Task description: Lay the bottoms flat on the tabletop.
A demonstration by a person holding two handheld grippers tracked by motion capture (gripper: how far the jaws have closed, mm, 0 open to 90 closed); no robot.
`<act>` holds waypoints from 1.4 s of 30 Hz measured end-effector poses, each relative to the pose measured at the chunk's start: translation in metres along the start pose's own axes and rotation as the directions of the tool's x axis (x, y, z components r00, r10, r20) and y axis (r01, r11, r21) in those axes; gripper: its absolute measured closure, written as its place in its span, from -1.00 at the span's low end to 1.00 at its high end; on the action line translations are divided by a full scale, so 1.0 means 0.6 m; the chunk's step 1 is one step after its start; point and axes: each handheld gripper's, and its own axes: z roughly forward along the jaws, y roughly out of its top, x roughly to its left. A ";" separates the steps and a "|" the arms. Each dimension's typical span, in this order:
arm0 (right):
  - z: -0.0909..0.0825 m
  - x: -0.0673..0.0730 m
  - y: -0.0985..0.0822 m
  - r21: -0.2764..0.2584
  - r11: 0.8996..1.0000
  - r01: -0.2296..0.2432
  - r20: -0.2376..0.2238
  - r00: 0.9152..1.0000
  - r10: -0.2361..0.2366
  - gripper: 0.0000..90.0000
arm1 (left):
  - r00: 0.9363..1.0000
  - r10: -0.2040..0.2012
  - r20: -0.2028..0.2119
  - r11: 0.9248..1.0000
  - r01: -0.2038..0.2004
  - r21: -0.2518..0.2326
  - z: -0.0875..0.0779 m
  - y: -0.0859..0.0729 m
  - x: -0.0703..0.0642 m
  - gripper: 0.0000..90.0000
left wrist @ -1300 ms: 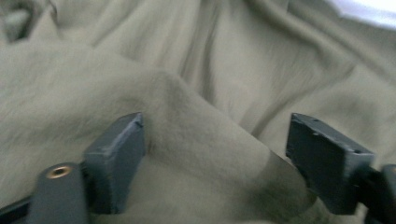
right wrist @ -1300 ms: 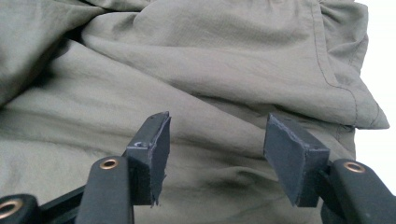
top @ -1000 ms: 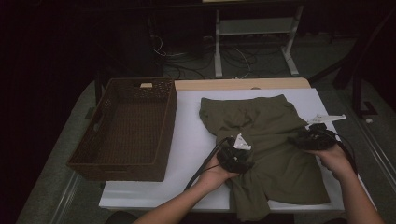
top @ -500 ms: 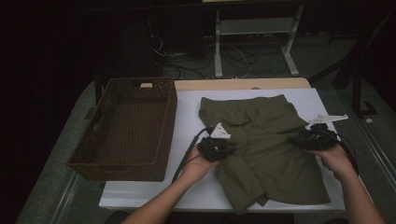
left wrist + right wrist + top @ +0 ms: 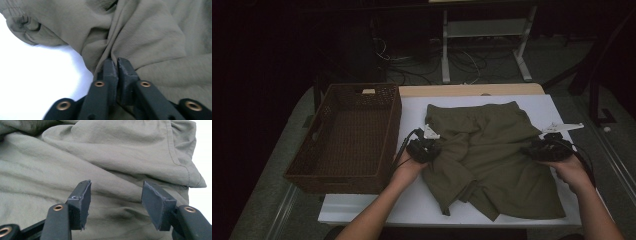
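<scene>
From above, a white table (image 5: 532,107) stands in a dark room — cables and the legs of a light stand (image 5: 484,47) crowd the floor behind it, and a strip of bare wood shows along the far edge. A brown wicker basket (image 5: 347,135) sits on the table's left part. Olive shorts (image 5: 492,150) lie spread over the middle and right, rumpled, the near-left part folded over. The left gripper (image 5: 424,149) is at the shorts' left edge, just beside the basket; the right gripper (image 5: 548,149) rests on their right edge.

In the left gripper view, the left gripper (image 5: 117,65) has its 2 jaws nearly together, a pinched ridge of shorts (image 5: 155,37) fabric between them; they have just eased apart a little, yet the cloth is caught there. White tabletop (image 5: 37,80) shows at the left.

In the right gripper view, the right gripper (image 5: 115,195) is parted about halfway — its pads hang over the shorts (image 5: 112,150), gripping nothing. A sliver of white table (image 5: 203,157) shows at the right.
</scene>
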 end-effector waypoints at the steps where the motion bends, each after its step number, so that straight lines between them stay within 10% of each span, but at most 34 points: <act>1: 0.000 0.000 0.000 0.000 1.000 -0.001 0.000 1.000 0.001 -0.10 | 1.000 0.003 -0.003 1.000 -0.003 -0.010 -0.003 0.002 -0.001 0.74; 9: 0.001 0.002 0.001 -0.001 1.000 -0.001 -0.006 1.000 0.001 -0.10 | 0.994 0.035 0.099 0.991 -0.021 -0.130 -0.036 0.047 -0.039 0.21; 16: 0.002 0.004 0.001 0.002 1.000 0.003 -0.011 1.000 -0.003 -0.10 | 0.980 0.095 0.177 0.994 -0.085 -0.065 0.014 0.064 -0.083 0.05; 22: 0.002 0.002 0.001 0.001 1.000 0.002 -0.012 1.000 -0.002 -0.10 | 0.983 0.137 0.126 0.989 -0.142 0.034 0.070 0.051 -0.096 -0.02; 26: 0.002 0.001 0.000 0.002 1.000 0.001 -0.011 1.000 -0.001 -0.10 | 0.984 0.167 0.068 0.984 -0.170 0.043 0.074 0.044 -0.091 0.43; 30: 0.002 0.002 0.000 0.002 1.000 0.000 -0.010 1.000 0.000 -0.10 | 0.988 0.139 0.068 0.990 -0.140 0.017 0.062 0.042 -0.074 0.97; 42: 0.000 0.001 0.000 -0.002 1.000 -0.002 -0.008 1.000 0.002 -0.10 | 0.995 0.075 -0.066 0.997 -0.076 -0.020 0.020 0.045 -0.005 0.99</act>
